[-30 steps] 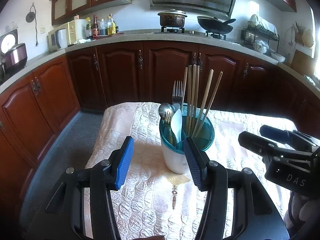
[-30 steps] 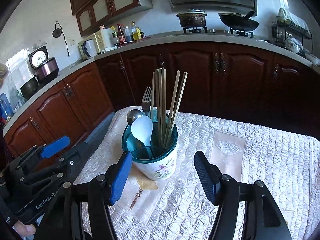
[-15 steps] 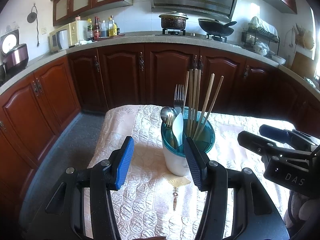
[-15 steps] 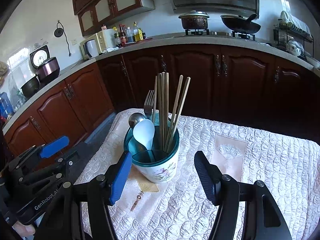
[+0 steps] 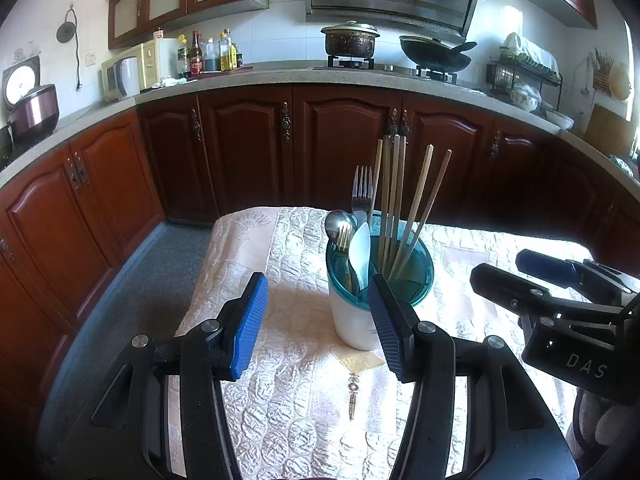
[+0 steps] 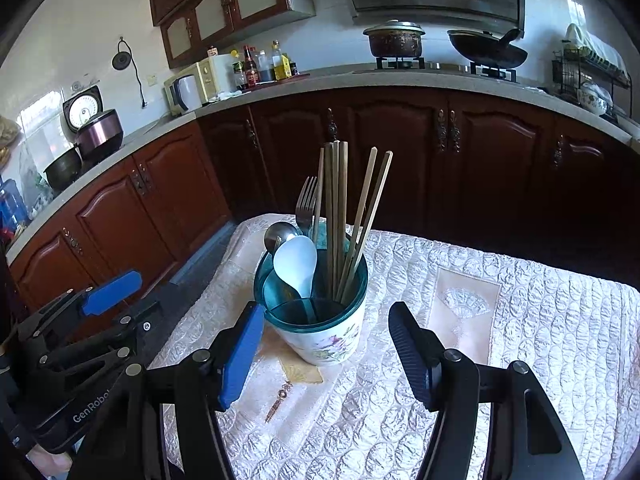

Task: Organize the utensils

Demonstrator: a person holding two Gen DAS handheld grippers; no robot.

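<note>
Here the holder point(image 6: 316, 316) stands upright on the quilted cloth point(image 6: 520, 344), at about 12 o'clock from the right gripper point(image 6: 324, 354), near its wide, empty fingers. Chopsticks point(image 6: 340, 216), forks and spoons stand inside. The left gripper point(image 5: 316, 322), also wide and empty, sees the holder near 1 o'clock. Readable writing: "GenRobot" partly, and "DAS".
</note>
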